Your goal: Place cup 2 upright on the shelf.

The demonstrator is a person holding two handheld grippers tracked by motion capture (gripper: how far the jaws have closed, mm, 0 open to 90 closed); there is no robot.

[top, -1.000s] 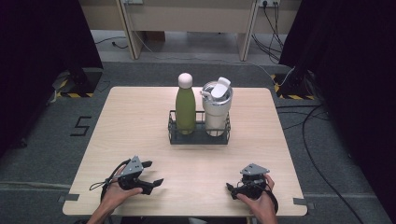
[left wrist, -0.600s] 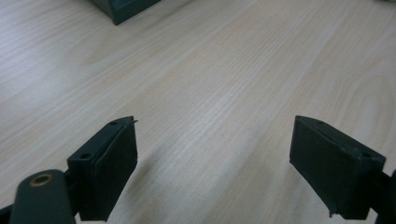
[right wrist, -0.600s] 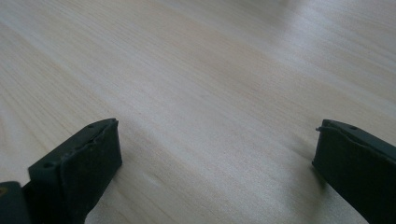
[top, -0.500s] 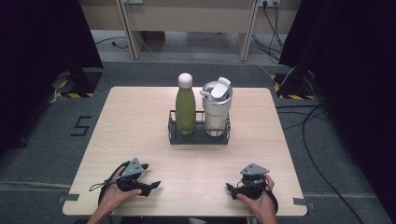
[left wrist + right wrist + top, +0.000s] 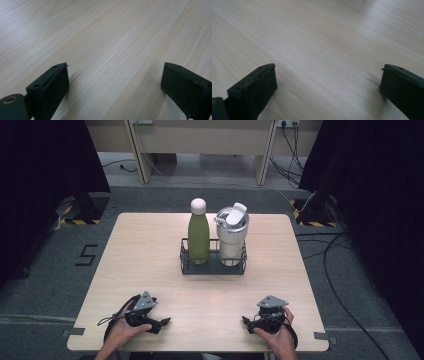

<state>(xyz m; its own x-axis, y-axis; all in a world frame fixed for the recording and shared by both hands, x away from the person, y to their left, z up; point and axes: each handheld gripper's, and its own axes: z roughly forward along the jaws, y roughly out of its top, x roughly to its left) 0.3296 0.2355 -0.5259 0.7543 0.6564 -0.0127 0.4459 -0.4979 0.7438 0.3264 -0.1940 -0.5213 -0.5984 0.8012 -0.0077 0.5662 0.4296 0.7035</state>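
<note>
even light, perhaps slightly soft focus

- Black wire rack [image 5: 213, 268] stands mid-table [image 5: 150, 250].
- Green bottle [image 5: 198, 235] and white tumbler [image 5: 231, 236] stand inside the rack.
- Left gripper [image 5: 159, 323] and right gripper [image 5: 248, 322] lie well nearer than the rack.

Green bottle [image 5: 198, 238], white tumbler [image 5: 231, 238], black rack [image 5: 213, 267], pale wood-grain table [image 5: 150, 265]

The high view looks forward and down over the whole table [image 5: 150, 250]. Each gripper view sits low and close, facing bare wood grain between and beyond its spread jaws, probably near the front edge.
</note>
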